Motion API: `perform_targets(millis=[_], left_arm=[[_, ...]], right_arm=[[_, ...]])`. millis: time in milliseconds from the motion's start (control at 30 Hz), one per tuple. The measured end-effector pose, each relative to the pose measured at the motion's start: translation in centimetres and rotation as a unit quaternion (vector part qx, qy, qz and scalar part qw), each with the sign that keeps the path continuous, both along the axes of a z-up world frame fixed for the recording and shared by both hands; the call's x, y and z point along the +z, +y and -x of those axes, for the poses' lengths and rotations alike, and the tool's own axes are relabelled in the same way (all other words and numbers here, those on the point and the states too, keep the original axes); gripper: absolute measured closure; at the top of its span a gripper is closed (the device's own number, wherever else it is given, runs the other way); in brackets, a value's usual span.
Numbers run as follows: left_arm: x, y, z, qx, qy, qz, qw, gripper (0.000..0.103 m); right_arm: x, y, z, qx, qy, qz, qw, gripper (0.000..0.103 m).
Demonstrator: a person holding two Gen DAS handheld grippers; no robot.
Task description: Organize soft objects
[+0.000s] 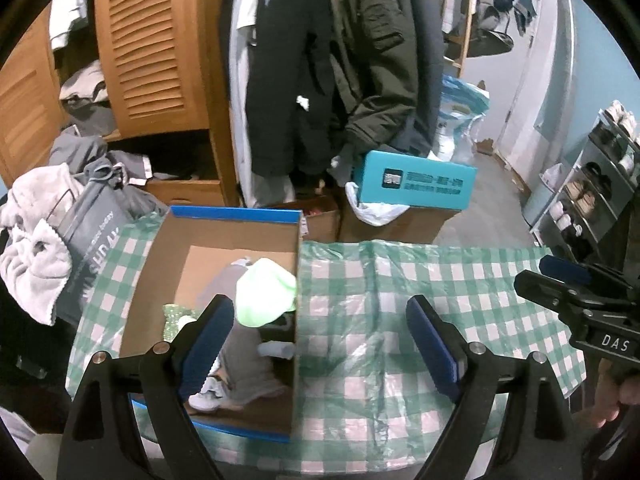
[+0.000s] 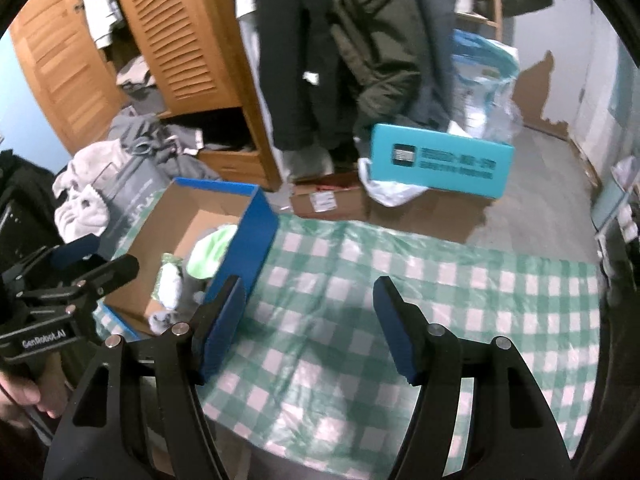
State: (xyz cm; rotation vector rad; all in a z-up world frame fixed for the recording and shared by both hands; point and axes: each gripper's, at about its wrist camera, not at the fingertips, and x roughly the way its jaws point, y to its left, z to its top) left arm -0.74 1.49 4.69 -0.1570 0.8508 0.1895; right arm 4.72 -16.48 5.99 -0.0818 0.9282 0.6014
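Left of both spread, empty grippers, left gripper point(image 1: 320, 336) and right gripper point(image 2: 310, 328), the box point(image 1: 298, 240) already holds the soft things point(image 1: 264, 292); the tablecloth point(image 1: 440, 288) ahead looks bare, so little seems left.

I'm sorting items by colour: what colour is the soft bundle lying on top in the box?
Pale mint green, clearest in the left wrist view, inside the cardboard box.

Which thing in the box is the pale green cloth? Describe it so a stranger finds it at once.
Start at the table with the green checked cloth and find the open blue cardboard box on its left side. Inside, against the box's right wall, lies the pale green cloth, bunched on top of a grey garment. It is the brightest, mint-coloured lump; the sparkly green item beside it is darker.
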Motion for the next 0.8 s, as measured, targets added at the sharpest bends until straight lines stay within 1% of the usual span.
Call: perform_targets(millis=[167,433,633,800], left_arm=[[0.0,-1.7,-0.4,-0.018,0.005,0.01,0.9998,0.014],[-0.7,-3.8,-1.2,-0.036,0.011,0.009,0.9992,0.013],[-2.2,-4.4,-2.2,-0.041,0.036,0.001,0.9985,0.013],[-2.7,-4.9,-2.5,-0.047,0.043,0.003,0.9979,0.013]], right_arm=[[-0.3,-2.0,0.2,-0.013,-0.006,0.006,1.0,0.037],[-1.5,-4.3,0.0,-0.028,0.002,0.01,1.0,0.037],[-2.5,-5.4,-0.6,-0.041,0.01,0.017,0.999,0.037],[-3.0,-5.8,-0.9,-0.045,0.013,0.025,0.999,0.037]])
